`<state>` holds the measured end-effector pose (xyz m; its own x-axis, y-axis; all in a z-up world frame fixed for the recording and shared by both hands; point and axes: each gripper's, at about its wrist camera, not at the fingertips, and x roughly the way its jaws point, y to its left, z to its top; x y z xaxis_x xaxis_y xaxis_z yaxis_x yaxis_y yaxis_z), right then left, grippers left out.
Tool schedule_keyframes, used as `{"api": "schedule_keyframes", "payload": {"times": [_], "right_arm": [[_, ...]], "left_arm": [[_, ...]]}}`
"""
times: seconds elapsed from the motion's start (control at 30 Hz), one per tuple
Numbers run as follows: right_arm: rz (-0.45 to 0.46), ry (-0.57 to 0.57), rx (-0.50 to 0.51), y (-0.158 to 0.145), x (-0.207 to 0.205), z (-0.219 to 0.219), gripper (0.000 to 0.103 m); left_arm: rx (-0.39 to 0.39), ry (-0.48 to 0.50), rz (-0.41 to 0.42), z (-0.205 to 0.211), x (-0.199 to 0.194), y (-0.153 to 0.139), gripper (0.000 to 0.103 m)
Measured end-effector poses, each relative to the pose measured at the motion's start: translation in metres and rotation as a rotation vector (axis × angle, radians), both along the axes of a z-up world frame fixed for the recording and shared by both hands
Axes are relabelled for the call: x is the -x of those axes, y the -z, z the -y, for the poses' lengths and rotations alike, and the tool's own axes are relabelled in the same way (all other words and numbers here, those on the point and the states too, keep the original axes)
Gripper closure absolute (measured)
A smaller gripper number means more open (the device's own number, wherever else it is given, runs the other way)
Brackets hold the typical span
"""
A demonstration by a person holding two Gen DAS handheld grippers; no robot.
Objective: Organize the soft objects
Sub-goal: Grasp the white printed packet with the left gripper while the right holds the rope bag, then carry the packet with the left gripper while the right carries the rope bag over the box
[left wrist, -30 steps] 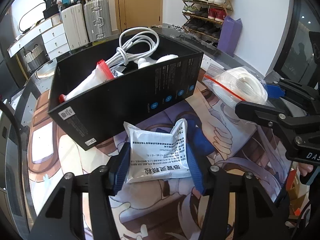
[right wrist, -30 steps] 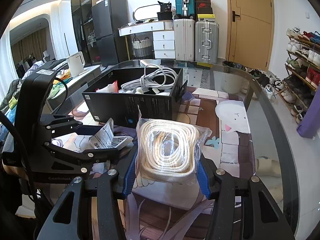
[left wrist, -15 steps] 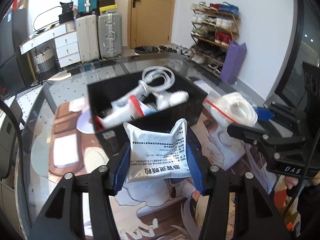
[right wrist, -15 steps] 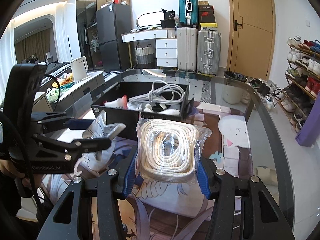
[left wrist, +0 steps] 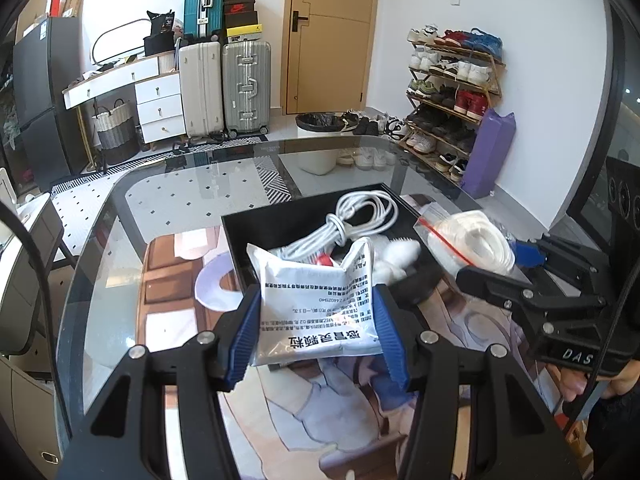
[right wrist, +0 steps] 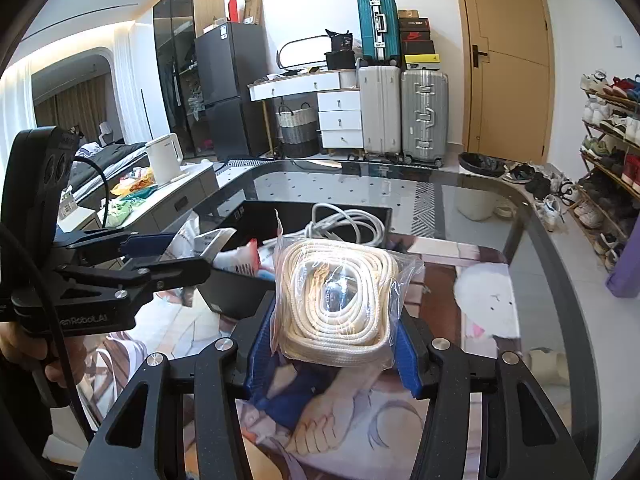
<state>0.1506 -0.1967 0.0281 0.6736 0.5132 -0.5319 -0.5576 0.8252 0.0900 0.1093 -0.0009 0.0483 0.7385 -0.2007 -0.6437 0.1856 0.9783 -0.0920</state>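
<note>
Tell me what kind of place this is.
Most likely a lived-in home, near the entryway: a shoe rack full of shoes, suitcases stacked by a door, and a glass table.

Both grippers are higher than a second ago. The left gripper [left wrist: 316, 332] lifts its white printed packet [left wrist: 316, 300] off the illustrated mat [left wrist: 340, 400]; the packet now hangs in front of the black box [left wrist: 280, 220], overlapping its near edge, where before it sat low in front of the box's side wall. The box looks smaller and lower in both views, more of its inside showing. The right gripper [right wrist: 332, 340] raises the bagged rope coil [right wrist: 336, 296] too, so the coil now covers part of the box.
</note>
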Motion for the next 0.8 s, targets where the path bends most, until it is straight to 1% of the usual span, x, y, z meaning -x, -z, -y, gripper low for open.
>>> {"api": "schedule_keyframes", "payload": {"times": [0.2, 0.47, 0.8], "right_arm": [[-0.014, 0.004, -0.008, -0.002, -0.018, -0.009, 0.051], [-0.016, -0.017, 0.009, -0.006, -0.033, -0.022, 0.051], [-0.029, -0.041, 0.023, -0.002, -0.051, -0.035, 0.051]], "left_arm": [[0.016, -0.022, -0.01, -0.006, -0.02, 0.0, 0.049], [0.001, -0.033, -0.008, -0.004, -0.041, 0.001, 0.049], [0.003, -0.046, -0.015, -0.006, -0.057, 0.006, 0.049]]}}
